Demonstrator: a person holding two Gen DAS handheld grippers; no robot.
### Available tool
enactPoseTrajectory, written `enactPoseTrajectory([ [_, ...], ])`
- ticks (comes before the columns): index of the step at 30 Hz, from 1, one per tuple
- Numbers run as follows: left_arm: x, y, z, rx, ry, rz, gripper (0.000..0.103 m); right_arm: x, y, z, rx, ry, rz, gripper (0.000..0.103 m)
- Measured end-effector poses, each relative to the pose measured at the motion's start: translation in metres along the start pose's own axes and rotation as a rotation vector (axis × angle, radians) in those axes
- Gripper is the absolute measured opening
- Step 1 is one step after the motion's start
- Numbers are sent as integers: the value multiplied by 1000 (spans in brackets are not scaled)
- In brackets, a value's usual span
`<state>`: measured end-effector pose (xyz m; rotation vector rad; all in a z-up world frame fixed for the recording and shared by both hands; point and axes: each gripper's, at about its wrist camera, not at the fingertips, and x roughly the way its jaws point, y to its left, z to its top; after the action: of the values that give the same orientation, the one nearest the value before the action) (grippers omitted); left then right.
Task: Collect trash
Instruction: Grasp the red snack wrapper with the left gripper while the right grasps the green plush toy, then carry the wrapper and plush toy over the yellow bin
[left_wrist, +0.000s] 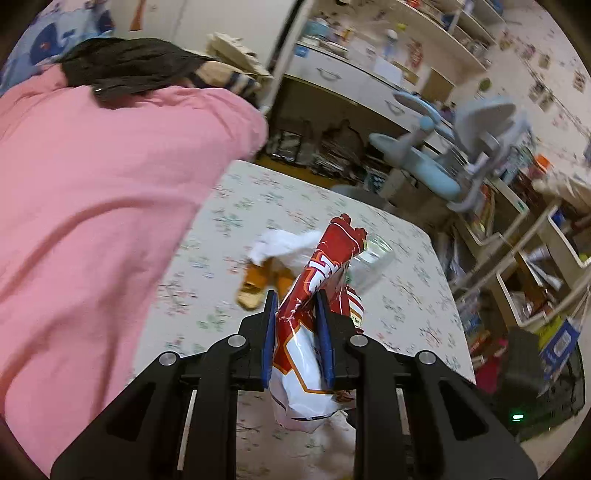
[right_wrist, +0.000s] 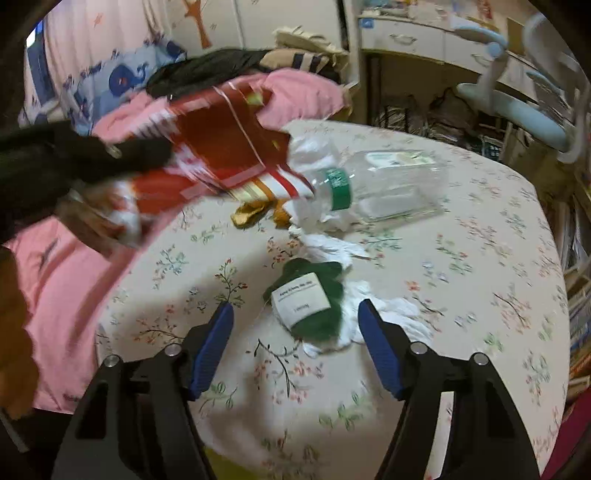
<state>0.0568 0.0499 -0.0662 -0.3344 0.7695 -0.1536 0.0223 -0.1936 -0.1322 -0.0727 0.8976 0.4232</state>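
My left gripper (left_wrist: 295, 295) is shut on a red and white snack bag (left_wrist: 314, 295), which hangs above the flowered table (left_wrist: 417, 295). The right wrist view shows that same snack bag (right_wrist: 221, 151) lifted at the upper left, with the left gripper as a dark blur beside it. My right gripper (right_wrist: 295, 310) stands open just above the table, its blue fingers either side of a green pouch (right_wrist: 310, 302) with a white label, not touching it. White crumpled tissues (right_wrist: 332, 251), a clear plastic bottle (right_wrist: 388, 184) lying on its side and an orange wrapper (right_wrist: 255, 214) lie beyond.
A pink blanket (left_wrist: 92, 221) covers the left side next to the table, with dark clothes (left_wrist: 125, 70) piled on it. A light blue chair (left_wrist: 443, 158) and a white desk (left_wrist: 351, 77) stand behind the table. Shelves of books (left_wrist: 535, 266) line the right.
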Motion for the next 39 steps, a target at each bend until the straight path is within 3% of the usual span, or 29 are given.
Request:
enactPoseTrajectory([
  [7, 0, 13, 5, -33, -6, 8, 20, 29, 3, 2, -47, 64, -50, 50],
  [9, 0, 12, 5, -31, -7, 5, 20, 32, -1, 1, -47, 69, -59, 42],
  [12, 0, 13, 6, -34, -10, 5, 20, 27, -3, 2, -45, 52, -52, 37],
  [21, -12, 13, 0, -27, -44, 12, 20, -23, -12, 5, 67, -81, 12, 37],
  [29, -39, 8, -22, 14, -79, 36, 20, -57, -45, -7, 273, -151, 91, 37],
  [39, -68, -5, -54, 86, -124, 59, 20, -89, -31, -44, 297, -186, 146, 37],
])
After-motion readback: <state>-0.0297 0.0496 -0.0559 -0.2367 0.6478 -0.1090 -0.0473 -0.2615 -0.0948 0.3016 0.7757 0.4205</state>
